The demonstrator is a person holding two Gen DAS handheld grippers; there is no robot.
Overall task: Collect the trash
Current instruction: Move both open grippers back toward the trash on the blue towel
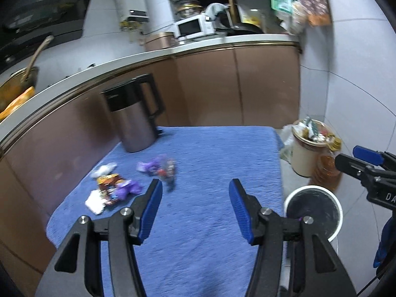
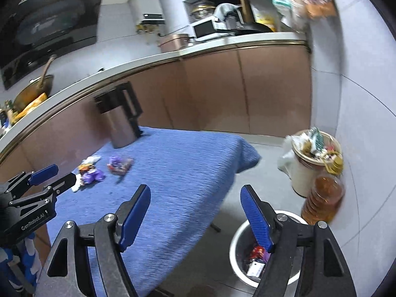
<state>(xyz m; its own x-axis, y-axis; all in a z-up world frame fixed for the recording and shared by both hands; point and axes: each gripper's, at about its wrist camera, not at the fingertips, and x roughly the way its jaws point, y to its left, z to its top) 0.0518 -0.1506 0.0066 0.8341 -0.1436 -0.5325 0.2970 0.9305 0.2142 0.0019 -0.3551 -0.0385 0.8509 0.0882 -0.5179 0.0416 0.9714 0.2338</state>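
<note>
Left tool (image 1: 195, 206): spread, empty, poised over the blue worktop (image 1: 210, 222).
Right tool (image 2: 195, 212): spread, empty, above the white bin (image 2: 235, 259).
Trash: wrapper pile (image 1: 111, 190) and purple wrapper (image 1: 158, 167) lie on the worktop near the kettle (image 1: 136, 116).
Bin: beside the worktop, already holding wrappers.
Advice: you should straddle one wrapper with the left tool, press onto the cloth, then pinch.

Left wrist view: above blue-clothed table (image 1: 210, 148), facing the kettle (image 1: 135, 116) and cabinets. Right wrist view: off the table's right edge, above the white bin (image 2: 237, 245). Both share table, kettle, bin.
</note>
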